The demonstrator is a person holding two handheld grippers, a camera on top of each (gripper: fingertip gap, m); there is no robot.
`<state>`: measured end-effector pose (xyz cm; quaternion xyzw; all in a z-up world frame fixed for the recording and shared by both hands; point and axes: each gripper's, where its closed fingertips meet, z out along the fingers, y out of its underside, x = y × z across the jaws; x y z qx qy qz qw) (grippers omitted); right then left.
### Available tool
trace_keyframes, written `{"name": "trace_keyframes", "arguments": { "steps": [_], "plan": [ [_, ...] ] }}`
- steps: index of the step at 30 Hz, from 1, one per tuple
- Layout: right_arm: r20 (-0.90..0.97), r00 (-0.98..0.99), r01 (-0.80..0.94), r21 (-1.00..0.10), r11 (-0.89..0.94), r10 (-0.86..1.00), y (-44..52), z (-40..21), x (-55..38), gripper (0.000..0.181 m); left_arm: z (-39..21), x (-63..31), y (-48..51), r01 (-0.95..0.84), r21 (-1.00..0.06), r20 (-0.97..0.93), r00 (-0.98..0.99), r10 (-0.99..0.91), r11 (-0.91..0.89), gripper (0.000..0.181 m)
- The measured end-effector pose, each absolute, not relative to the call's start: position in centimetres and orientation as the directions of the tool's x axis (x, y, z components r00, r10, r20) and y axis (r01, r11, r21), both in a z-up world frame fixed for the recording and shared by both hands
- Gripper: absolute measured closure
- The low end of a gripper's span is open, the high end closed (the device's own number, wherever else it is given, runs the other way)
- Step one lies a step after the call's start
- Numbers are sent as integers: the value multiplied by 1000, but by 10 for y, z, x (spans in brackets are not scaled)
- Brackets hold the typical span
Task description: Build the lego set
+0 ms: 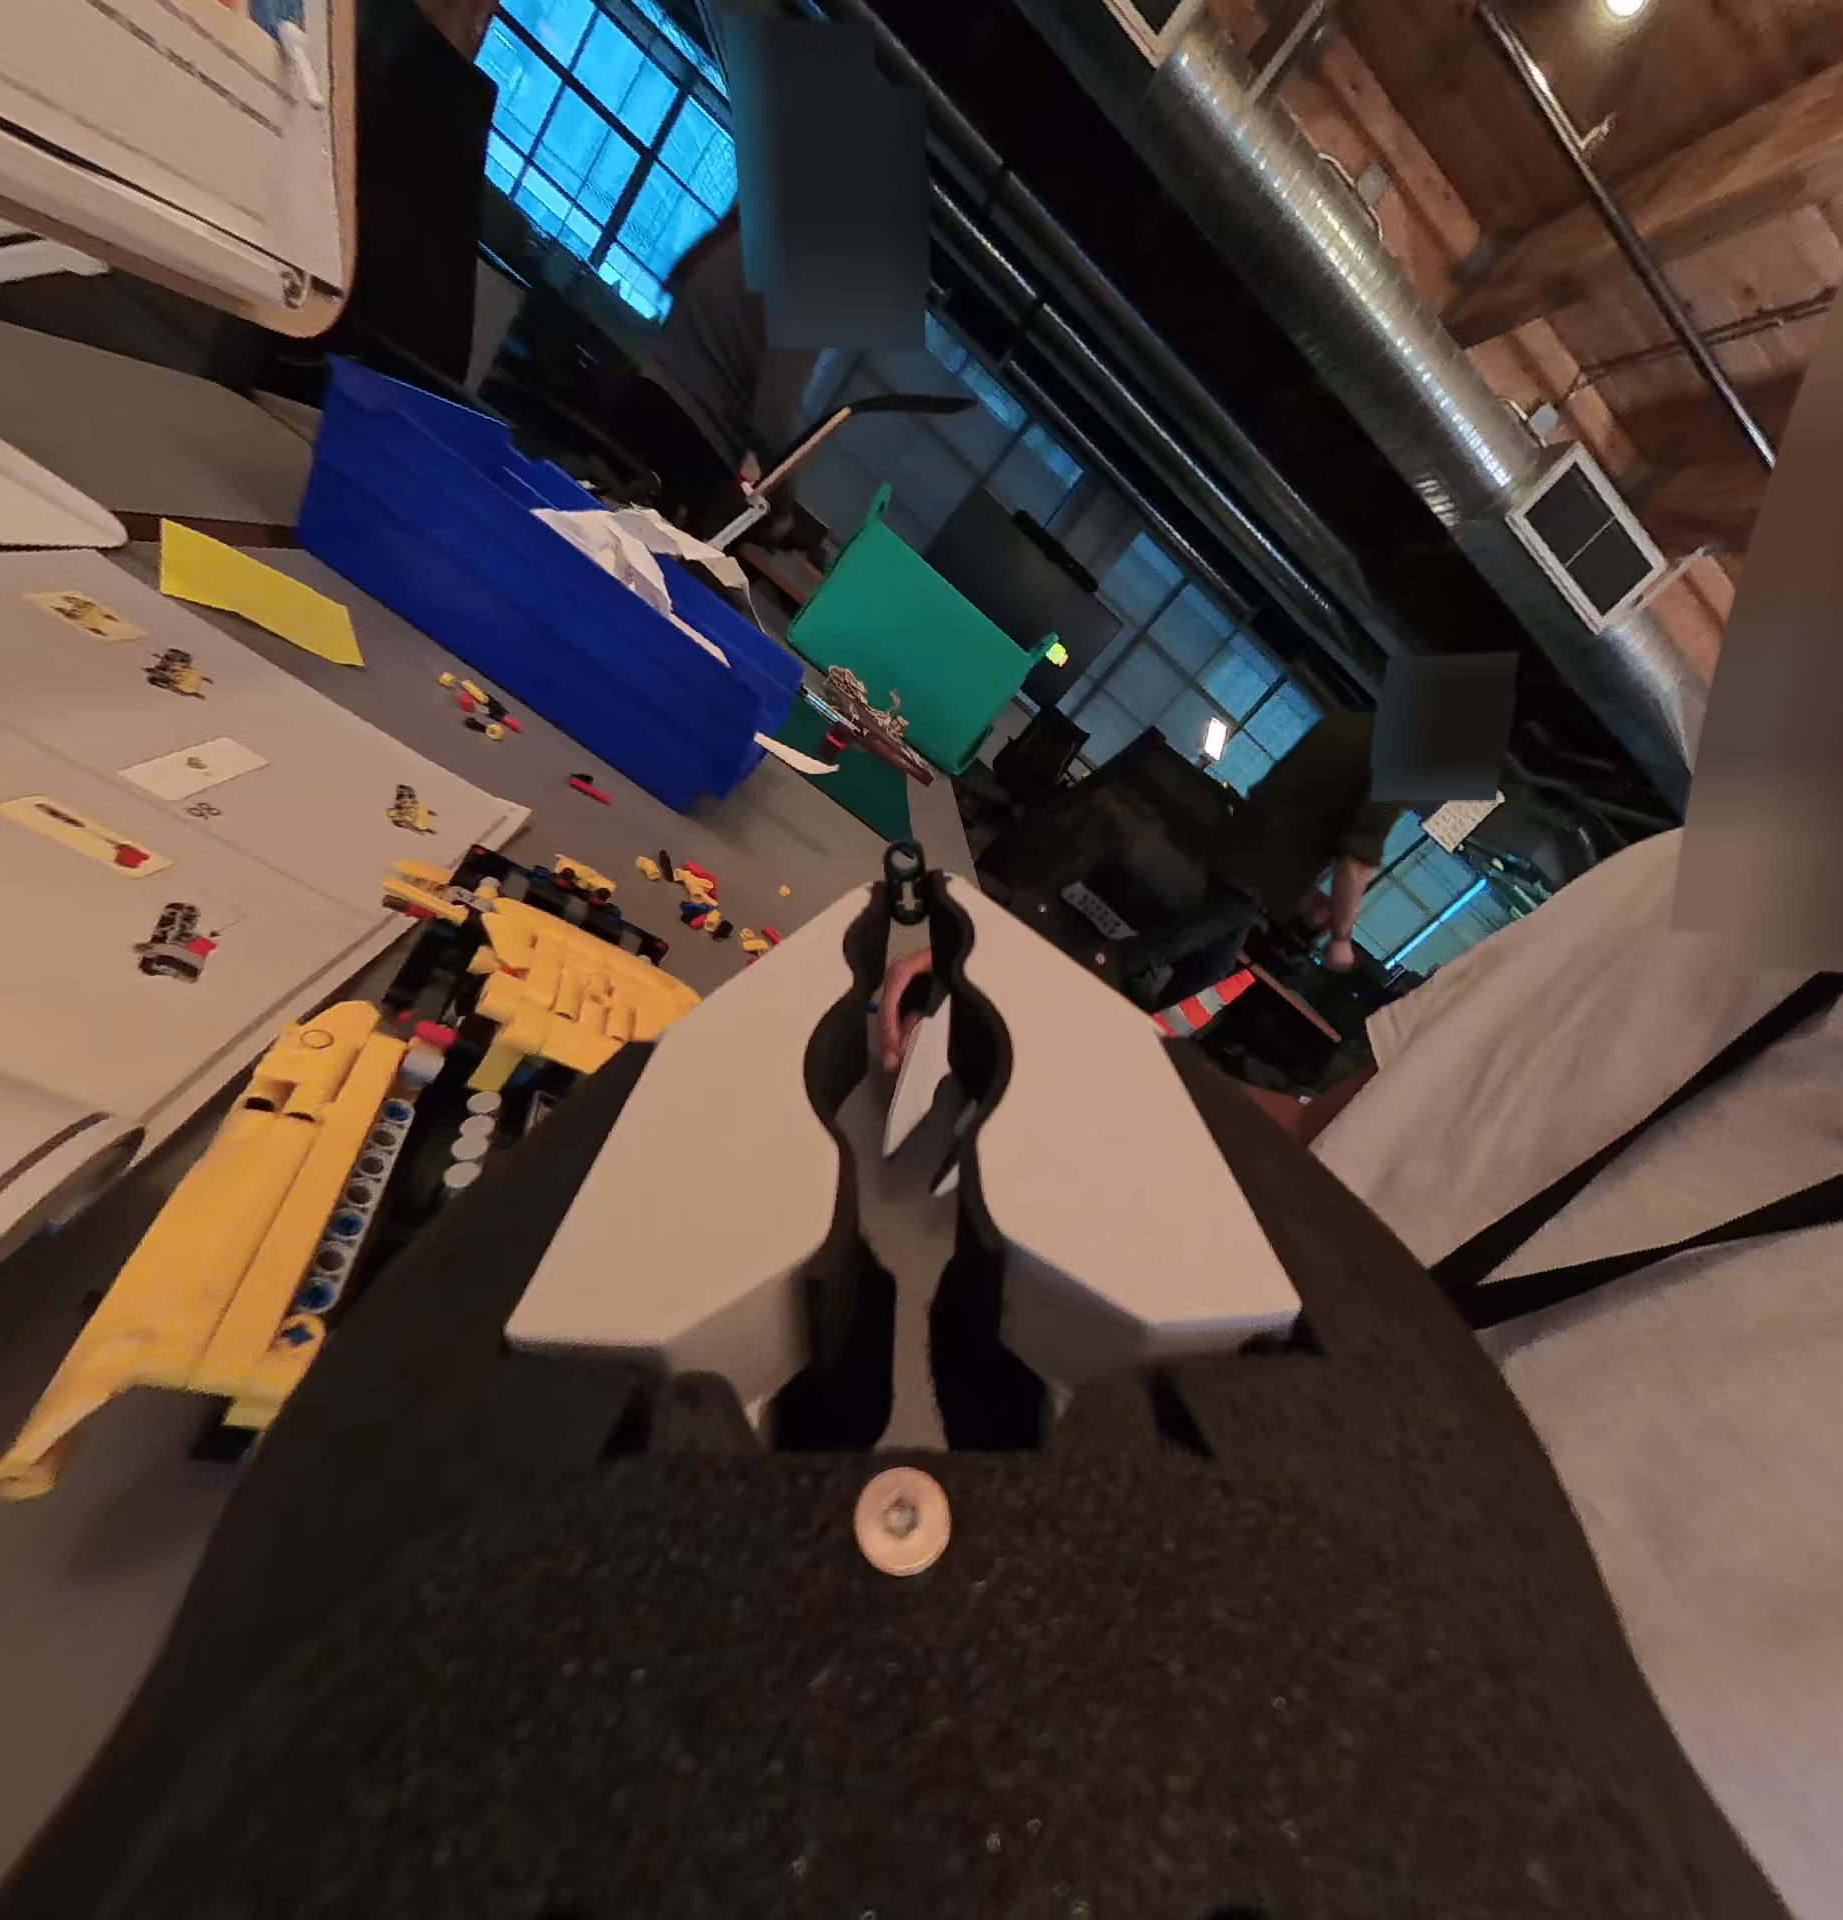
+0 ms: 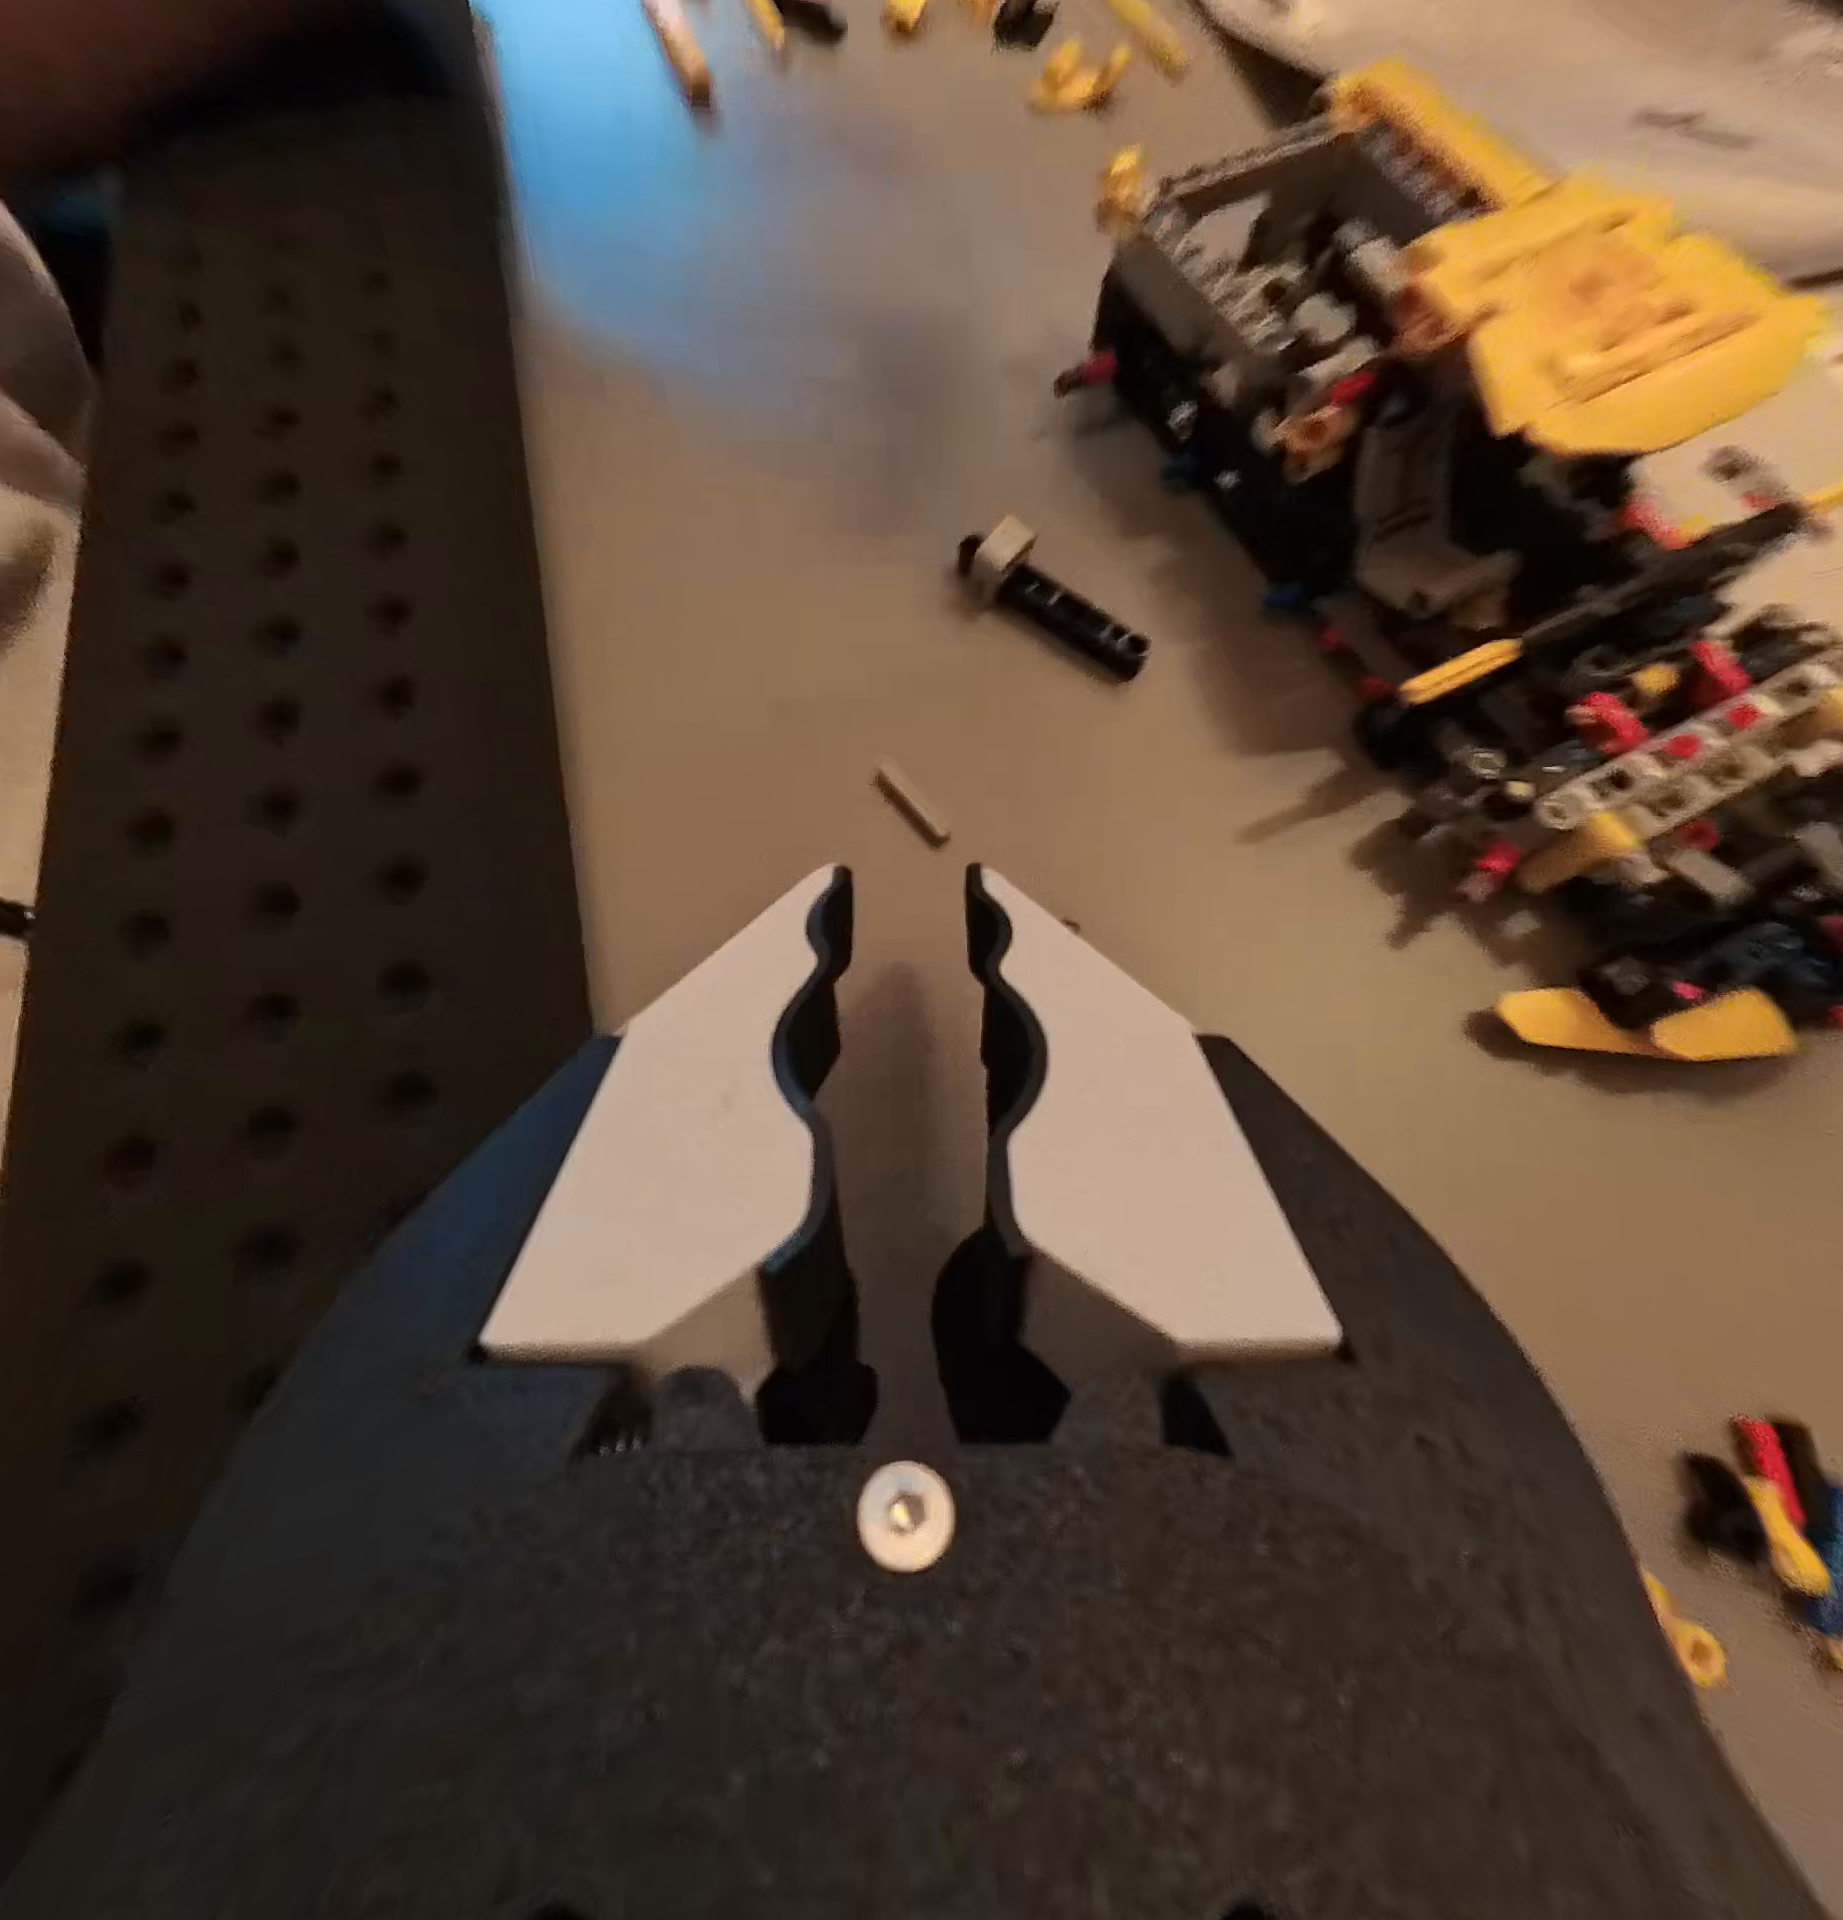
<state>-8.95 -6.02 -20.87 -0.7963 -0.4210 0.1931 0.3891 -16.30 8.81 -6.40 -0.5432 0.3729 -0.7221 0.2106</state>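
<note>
My left gripper [image 1: 904, 896] is shut on a small black Lego connector piece [image 1: 903, 873], held in the air away from the table. The yellow and black Lego vehicle [image 1: 522, 997] lies on the grey table to its left. In the right wrist view my right gripper [image 2: 906, 878] is open and empty, just above the table. A short grey axle piece [image 2: 912, 803] lies right in front of its fingertips. A black beam with a grey block on one end [image 2: 1052, 608] lies farther ahead. The Lego vehicle [image 2: 1499, 499] stands to the right.
Instruction sheets [image 1: 169, 831] and a yellow paper [image 1: 257, 592] lie at the left, a blue bin [image 1: 522, 582] and a green bin [image 1: 917, 644] behind. Loose small pieces [image 1: 693, 894] are scattered. A dark perforated board [image 2: 262, 675] runs along the right view's left. More loose pieces [image 2: 1779, 1507] lie at lower right. There is about 20 cm between the tips of the two grippers. Left tips and right tips are each some 15 cm from the Lego vehicle [image 2: 1499, 499].
</note>
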Motion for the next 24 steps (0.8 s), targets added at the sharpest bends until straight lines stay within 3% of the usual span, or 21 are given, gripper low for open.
{"name": "trace_keyframes", "arguments": {
  "steps": [6, 24],
  "plan": [
    [-87, 483, 583, -710, -395, 871, -60, -229, -105, 155, -70, -159, 88, -113, -765, 634, -310, -709, -634, 174],
    [78, 393, 661, -717, -222, 916, -43, -227, -114, 166, -69, -157, 78, -146, -768, 632, -336, -699, -624, 175]
  ]
}}
